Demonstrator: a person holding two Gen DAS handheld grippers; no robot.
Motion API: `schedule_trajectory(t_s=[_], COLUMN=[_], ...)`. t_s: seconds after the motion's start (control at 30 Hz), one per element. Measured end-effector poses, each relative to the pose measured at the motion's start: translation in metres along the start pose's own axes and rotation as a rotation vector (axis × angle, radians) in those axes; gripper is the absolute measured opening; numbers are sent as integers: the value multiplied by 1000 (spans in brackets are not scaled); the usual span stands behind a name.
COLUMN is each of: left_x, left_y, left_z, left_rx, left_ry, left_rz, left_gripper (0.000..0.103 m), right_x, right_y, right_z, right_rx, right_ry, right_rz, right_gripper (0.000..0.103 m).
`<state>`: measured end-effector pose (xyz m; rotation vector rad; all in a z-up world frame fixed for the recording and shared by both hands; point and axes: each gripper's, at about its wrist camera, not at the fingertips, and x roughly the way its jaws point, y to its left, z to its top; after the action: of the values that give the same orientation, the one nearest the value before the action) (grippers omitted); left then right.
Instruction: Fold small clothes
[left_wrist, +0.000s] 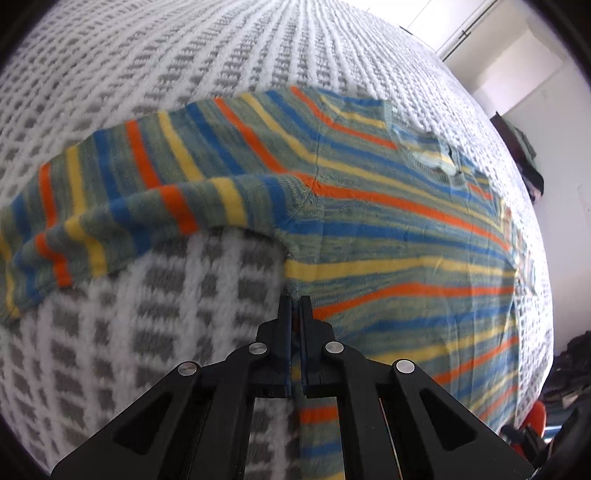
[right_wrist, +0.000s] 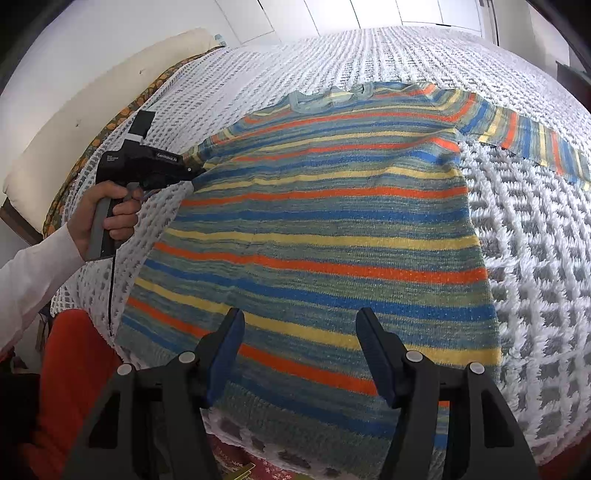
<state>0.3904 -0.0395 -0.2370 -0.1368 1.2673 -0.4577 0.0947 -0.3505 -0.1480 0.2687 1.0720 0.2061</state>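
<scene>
A striped sweater (right_wrist: 325, 229) lies flat and face-up on a white-and-grey bedspread (right_wrist: 535, 266), hem at the near edge, collar (right_wrist: 317, 101) toward the far side, a layout that leaves both side seams reachable for folding. One sleeve (right_wrist: 532, 144) stretches out toward the right edge; the other (left_wrist: 110, 225) runs outward along the opposite side. The left gripper (left_wrist: 294, 301) has its jaws pinched together on the sweater's side edge just below the armpit, apparently to lift that side and carry it across the body. A hand (right_wrist: 110, 214) in a white sleeve (right_wrist: 33, 273) steers it from the left. The right gripper (right_wrist: 300, 325) hangs over the hem with jaws apart and nothing between them, seemingly waiting to pin or take the lower edge.
</scene>
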Motion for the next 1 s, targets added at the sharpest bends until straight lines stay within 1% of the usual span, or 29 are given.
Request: schedule_trajectory(t_s=[0.07, 0.1, 0.13, 0.17, 0.2, 0.23, 0.27, 0.33, 0.37, 0.43, 0.47, 0.53, 0.6, 0.63, 0.7, 0.73, 0.77, 0.8, 0.83, 0.87, 0.9, 0.97, 1.0], left_x=[-2, -2, -4, -7, -14, -22, -36, -54, -62, -72, -75, -76, -77, -77, -76, -75, -75, -75, -72, -71, -71, -81, -88], left_y=[4, 4, 6, 7, 9, 10, 10, 11, 10, 10, 10, 7, 0, -4, -16, -21, -25, -28, -32, -34, -35, -39, -40], left_z=[-7, -9, -10, -11, -14, -19, -29, -51, -65, -98, -113, -143, -168, -177, -192, -195, -198, -201, -203, -206, -208, -214, -218], left_rx=[8, 14, 11, 3, -4, -8, -11, -4, 3, 3, 1, 3, 24, 43, 92, 104, 113, 116, 119, 126, 121, 136, 149], left_ry=[17, 28, 38, 47, 53, 45, 22, 10, 19, 50, 68, 109, 139, 145, 147, 147, 151, 160, 171, 184, 197, 185, 191], left_rz=[13, 51, 81, 100, 101, 94, 85, 59, 38, -2, -13, -35, -41, -36, -4, 6, 3, -10, -12, -18, -40, -51, -70], left_gripper=[2, 2, 7, 22, 30, 46, 57, 64, 64, 63, 63, 62, 62, 62, 62, 62, 58, 51, 28, 6, 5, 4, 4], right_x=[0, 0, 1, 0, -2, -7, -13, -29, -39, -58, -65, -69, -67, -65, -54, -48, -43, -38, -35, -34, -33, -38, -45], right_y=[-1, -2, -3, -4, -6, -9, -14, -30, -44, -79, -95, -114, -116, -114, -106, -102, -97, -92, -88, -85, -84, -81, -80], right_z=[0, 1, 1, 1, 2, 2, 3, 2, 0, -8, -12, -18, -22, -23, -26, -27, -28, -30, -29, -29, -29, -28, -28], right_rx=[3, 6, 11, 18, 27, 38, 47, 79, 120, 253, 318, 388, 385, 369, 331, 312, 287, 255, 228, 210, 204, 199, 195], right_ry=[-5, -4, -2, -2, -3, -7, -13, -36, -46, -49, -38, 14, 79, 104, 164, 196, 222, 240, 248, 250, 252, 243, 242], right_rz=[-1, 1, 2, 1, 3, 11, 15, -11, -26, -34, -16, 58, 125, 140, 150, 137, 118, 100, 83, 72, 69, 63, 59], right_gripper=[63, 63, 63, 63, 63, 63, 63, 63, 63, 66, 66, 66, 66, 66, 66, 63, 60, 48, 26, 13, 0, 0, 0])
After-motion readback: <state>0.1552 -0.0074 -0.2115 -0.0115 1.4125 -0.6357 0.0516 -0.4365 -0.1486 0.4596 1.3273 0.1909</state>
